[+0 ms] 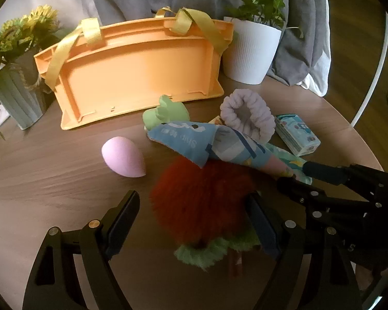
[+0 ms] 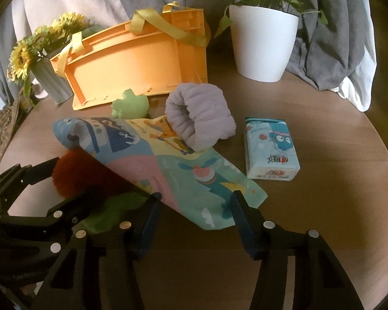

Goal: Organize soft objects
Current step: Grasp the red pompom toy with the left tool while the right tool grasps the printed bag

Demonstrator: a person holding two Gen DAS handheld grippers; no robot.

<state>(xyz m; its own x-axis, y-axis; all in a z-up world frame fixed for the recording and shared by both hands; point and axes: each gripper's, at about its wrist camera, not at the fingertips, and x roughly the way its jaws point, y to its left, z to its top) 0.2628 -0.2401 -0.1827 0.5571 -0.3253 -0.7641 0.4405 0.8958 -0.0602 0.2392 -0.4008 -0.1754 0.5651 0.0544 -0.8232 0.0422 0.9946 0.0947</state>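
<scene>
- Orange-red plush, a carrot-shaped toy (image 1: 204,201) with a green tuft, lies between the fingers of our left gripper (image 1: 196,222) in the left wrist view. The jaws stand released, wide, the right finger just beside the fur, the left finger apart from it.
- Its long axis runs away from us, tuft nearest the gripper, body ahead under a printed cloth (image 1: 219,144).
- Beyond the fingers stands the orange basket (image 1: 142,69); ahead to the left lies a pink sponge (image 1: 122,159), ahead to the right a lilac cuff (image 1: 247,116) and a tissue pack (image 1: 297,137).
- Our right gripper (image 1: 295,178) reaches in from the right and meets the cloth's near corner.
- In the right wrist view our right gripper (image 2: 194,206) straddles that cloth corner, not yet clenched on it as far as we can tell.
- The plush toy lies left of these fingers, so we judge the left hand nearer to it; the right hand is nearer the cloth.
</scene>
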